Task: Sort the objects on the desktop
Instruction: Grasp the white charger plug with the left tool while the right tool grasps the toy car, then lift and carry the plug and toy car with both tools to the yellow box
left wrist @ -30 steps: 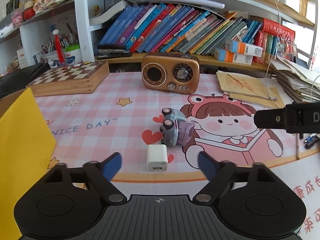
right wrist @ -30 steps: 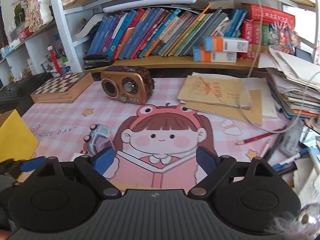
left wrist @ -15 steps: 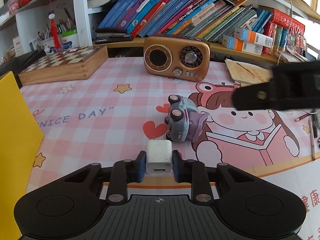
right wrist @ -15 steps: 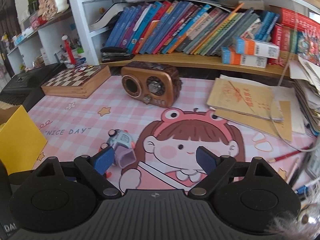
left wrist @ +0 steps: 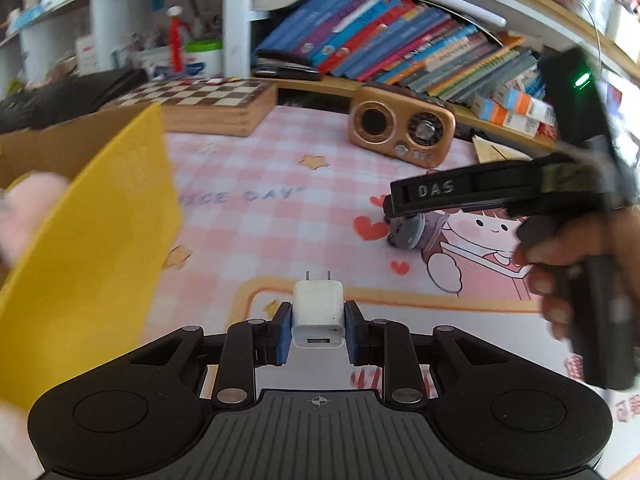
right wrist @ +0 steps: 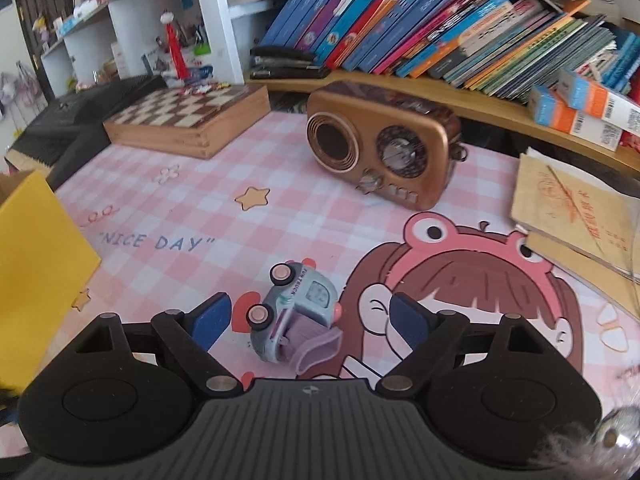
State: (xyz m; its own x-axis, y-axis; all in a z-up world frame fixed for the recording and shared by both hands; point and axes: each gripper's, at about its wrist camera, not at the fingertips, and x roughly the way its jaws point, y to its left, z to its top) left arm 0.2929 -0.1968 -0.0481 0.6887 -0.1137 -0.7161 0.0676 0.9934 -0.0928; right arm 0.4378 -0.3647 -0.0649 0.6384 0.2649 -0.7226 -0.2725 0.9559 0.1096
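White charger (left wrist: 318, 312) pinched between your left gripper (left wrist: 318, 334) pads, lifted off mat. Yellow box (left wrist: 86, 240) just left: carry over, release inside. Your right gripper (right wrist: 310, 322) spread wide, empty, straddling toy car (right wrist: 294, 320) lying on its side on mat; lower, squeeze.

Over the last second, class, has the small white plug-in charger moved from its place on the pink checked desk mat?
Yes. The white charger has left its spot beside the toy truck; the left gripper now clamps it nearer the yellow box.
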